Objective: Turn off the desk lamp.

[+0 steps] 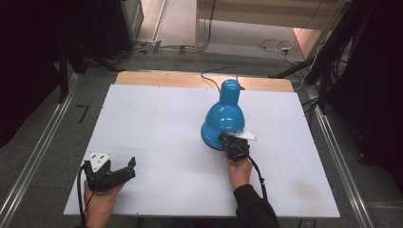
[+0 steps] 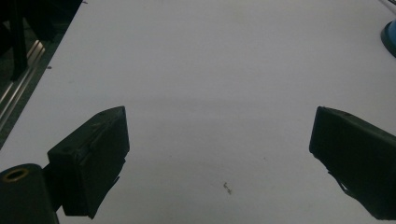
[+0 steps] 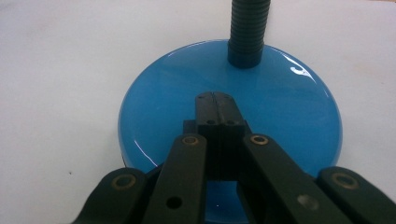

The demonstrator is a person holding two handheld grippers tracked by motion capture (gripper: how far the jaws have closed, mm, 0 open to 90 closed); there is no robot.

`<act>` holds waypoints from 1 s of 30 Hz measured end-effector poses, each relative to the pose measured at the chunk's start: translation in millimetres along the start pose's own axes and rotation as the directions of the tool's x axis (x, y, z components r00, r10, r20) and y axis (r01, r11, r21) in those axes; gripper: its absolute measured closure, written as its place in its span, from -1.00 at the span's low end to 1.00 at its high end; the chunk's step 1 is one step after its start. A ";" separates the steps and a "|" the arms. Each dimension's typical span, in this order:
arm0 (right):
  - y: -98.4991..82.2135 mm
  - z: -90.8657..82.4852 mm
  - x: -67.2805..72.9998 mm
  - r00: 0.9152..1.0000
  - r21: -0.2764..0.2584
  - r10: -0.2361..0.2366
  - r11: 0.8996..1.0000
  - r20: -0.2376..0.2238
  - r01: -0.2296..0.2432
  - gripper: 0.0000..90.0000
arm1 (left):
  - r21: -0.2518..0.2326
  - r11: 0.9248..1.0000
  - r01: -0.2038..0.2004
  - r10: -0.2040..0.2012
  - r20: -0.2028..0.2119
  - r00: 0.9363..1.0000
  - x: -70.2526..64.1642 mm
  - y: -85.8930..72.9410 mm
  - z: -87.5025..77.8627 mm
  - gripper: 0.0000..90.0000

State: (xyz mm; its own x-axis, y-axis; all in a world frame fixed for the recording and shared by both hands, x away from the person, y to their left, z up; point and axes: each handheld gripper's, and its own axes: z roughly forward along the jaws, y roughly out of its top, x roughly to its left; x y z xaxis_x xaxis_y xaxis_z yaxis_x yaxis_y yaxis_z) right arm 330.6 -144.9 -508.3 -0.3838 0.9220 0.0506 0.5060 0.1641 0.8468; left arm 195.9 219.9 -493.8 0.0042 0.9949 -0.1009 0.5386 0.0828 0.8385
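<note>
Your right tool point(image 3: 215, 100) has its jaws pressed flat together with nothing between them, tips over the lamp's round blue base point(image 3: 280, 116), low in the right gripper view. Whether the tips touch the glazed surface you cannot tell from here.

Risk, as a judgement: closed tips on a smooth, glossy disc have no grip. Push and they may skid off, or shove the base so the lamp point(image 1: 225, 116) slides or tips, since its shade point(image 1: 227, 110) sits heavy above the base at centre right of the high view. The ribbed black neck point(image 3: 247, 32) stands at the top of the right gripper view; a slip forward would knock it. The cord point(image 1: 216, 73) trails off the worktop's point(image 1: 157, 123) far edge and could snag.

Your left tool point(image 1: 110, 172) rests at lower left of the high view, jaws spread wide, empty.

Count: one lamp, one cord, two tools, one worktop.
</note>
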 end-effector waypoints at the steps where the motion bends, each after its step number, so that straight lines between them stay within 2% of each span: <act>1: -0.1 -0.1 -0.3 1.000 -0.001 0.001 1.000 -0.004 -0.001 0.95 | 0.000 1.000 0.000 0.000 0.000 1.000 0.2 0.0 -0.1 -0.88; 4: -0.1 -0.7 -2.5 1.000 0.001 0.010 1.000 -0.020 -0.010 0.94 | 0.002 1.000 0.000 0.000 -0.002 1.000 1.5 -0.4 -0.4 -0.88; 5: 0.3 -0.5 -4.3 0.999 0.000 0.021 1.000 -0.032 -0.021 0.91 | 0.002 1.000 0.000 0.000 -0.002 1.000 2.1 -0.6 -0.4 -0.88; 6: 0.6 -0.5 -5.6 0.998 0.000 0.036 0.999 -0.044 -0.036 0.78 | 0.001 1.000 0.004 -0.004 -0.006 1.000 2.5 -0.7 -0.3 -0.88; 9: 0.9 -1.3 -7.1 0.998 0.000 0.038 0.999 -0.059 -0.038 0.69 | 0.001 1.000 0.010 -0.010 -0.013 1.000 4.3 -1.0 0.0 -0.88; 11: 0.8 -2.0 -6.3 0.997 -0.001 0.032 0.999 -0.064 -0.032 0.47 | 0.001 1.000 0.012 -0.012 -0.011 1.000 5.2 -1.2 -0.5 -0.88; 14: 0.8 -3.6 -6.7 0.997 -0.007 0.020 1.000 -0.070 -0.021 0.36 | 0.001 1.000 0.015 -0.015 -0.011 1.000 5.5 -1.5 -0.9 -0.88; 17: 1.5 -5.1 -8.3 0.996 0.001 0.030 1.000 -0.084 -0.030 0.13 | 0.002 1.000 0.016 -0.016 -0.014 1.000 5.7 -1.5 -0.6 -0.88; 20: 1.7 -7.0 -8.4 0.996 -0.003 0.011 1.000 -0.091 -0.011 -0.04 | 0.003 1.000 0.013 -0.013 -0.013 1.000 5.4 -1.5 0.1 -0.88; 22: 1.4 -7.0 -8.6 0.995 0.007 0.014 1.000 -0.095 -0.013 -0.24 | 0.004 1.000 0.013 -0.013 -0.011 1.000 4.9 -1.5 0.3 -0.88; 30: 2.9 -11.1 -15.1 0.995 0.028 0.025 0.999 -0.101 -0.023 -0.44 | 0.006 1.000 0.011 -0.011 -0.013 1.000 4.4 -1.3 0.5 -0.88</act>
State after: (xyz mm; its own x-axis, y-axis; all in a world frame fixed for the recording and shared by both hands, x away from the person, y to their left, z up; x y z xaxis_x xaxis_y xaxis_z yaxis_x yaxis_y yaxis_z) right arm 329.3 -162.1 -500.8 -0.4469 0.8858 0.1252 0.5359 0.1531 0.8303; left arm 195.6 224.1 -495.6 -0.0131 0.9946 -0.1032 0.5435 0.0937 0.8341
